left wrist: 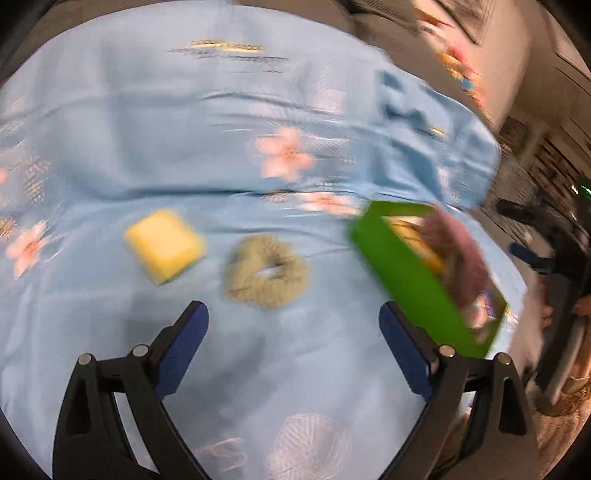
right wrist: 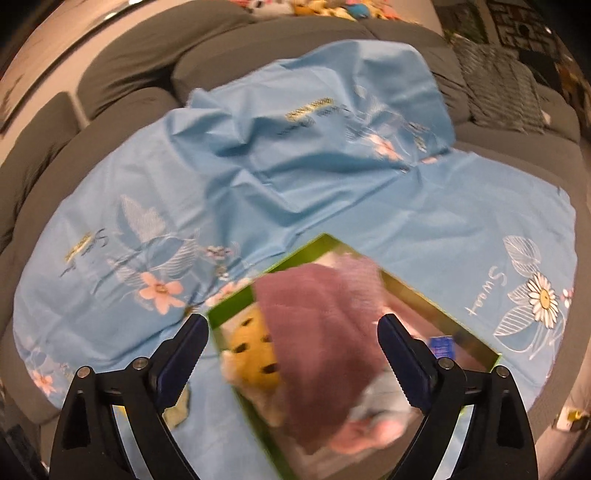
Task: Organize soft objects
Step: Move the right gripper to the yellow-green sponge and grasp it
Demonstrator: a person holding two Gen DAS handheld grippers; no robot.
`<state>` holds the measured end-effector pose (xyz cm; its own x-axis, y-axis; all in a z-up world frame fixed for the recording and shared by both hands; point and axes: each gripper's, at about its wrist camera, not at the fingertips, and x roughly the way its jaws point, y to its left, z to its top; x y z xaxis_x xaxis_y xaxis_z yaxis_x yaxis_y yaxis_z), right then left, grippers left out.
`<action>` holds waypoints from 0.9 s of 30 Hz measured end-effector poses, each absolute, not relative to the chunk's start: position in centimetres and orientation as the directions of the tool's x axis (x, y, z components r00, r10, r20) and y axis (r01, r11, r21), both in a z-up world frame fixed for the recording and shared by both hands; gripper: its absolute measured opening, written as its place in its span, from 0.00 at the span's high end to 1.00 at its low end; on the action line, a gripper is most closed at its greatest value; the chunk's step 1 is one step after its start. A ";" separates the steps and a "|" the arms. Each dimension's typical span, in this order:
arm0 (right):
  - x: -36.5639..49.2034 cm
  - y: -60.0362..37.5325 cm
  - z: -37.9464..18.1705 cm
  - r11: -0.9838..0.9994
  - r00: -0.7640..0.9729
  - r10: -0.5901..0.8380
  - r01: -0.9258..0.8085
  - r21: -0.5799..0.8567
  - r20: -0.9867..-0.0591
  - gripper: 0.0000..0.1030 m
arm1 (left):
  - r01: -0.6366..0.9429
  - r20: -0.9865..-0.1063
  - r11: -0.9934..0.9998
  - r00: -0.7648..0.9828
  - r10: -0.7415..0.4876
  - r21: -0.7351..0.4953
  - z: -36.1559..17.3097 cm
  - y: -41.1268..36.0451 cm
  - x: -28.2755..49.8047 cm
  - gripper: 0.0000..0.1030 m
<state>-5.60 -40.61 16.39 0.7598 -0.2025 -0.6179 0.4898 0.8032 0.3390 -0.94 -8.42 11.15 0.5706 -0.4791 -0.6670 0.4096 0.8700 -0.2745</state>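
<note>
A yellow sponge (left wrist: 164, 245) and a grey-green scrunchie (left wrist: 266, 271) lie on the blue flowered sheet (left wrist: 166, 129). My left gripper (left wrist: 293, 321) is open and empty just short of the scrunchie. A green box (left wrist: 406, 269) stands at its right; the right wrist view shows the box (right wrist: 236, 301) holding a mauve cloth (right wrist: 325, 332), a yellow plush (right wrist: 255, 343) and pink soft things. My right gripper (right wrist: 288, 332) is open above the box, its fingers on either side of the mauve cloth without gripping it.
The sheet (right wrist: 332, 177) covers a grey sofa (right wrist: 129, 77) with cushions behind. Striped pillows (right wrist: 498, 81) sit at the far right. Colourful toys (right wrist: 332, 9) line the sofa back. The sheet's edge falls off on the right.
</note>
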 end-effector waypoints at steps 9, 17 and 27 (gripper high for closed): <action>-1.9 -29.1 16.7 0.945 0.807 0.000 0.194 0.265 -0.591 0.09 | 0.135 -0.663 0.952 0.690 -0.289 -0.275 9.1 1.9 -0.7 0.09; 6.6 -12.8 9.5 0.985 0.658 0.118 -0.173 0.004 -0.744 0.09 | -0.117 -0.742 0.930 0.641 -0.197 -0.348 7.2 7.8 1.9 0.09; 14.8 -6.1 3.0 0.967 0.578 0.035 -0.224 -0.117 -0.815 0.09 | -0.198 -0.744 0.897 0.642 -0.187 -0.396 8.0 11.2 1.4 0.09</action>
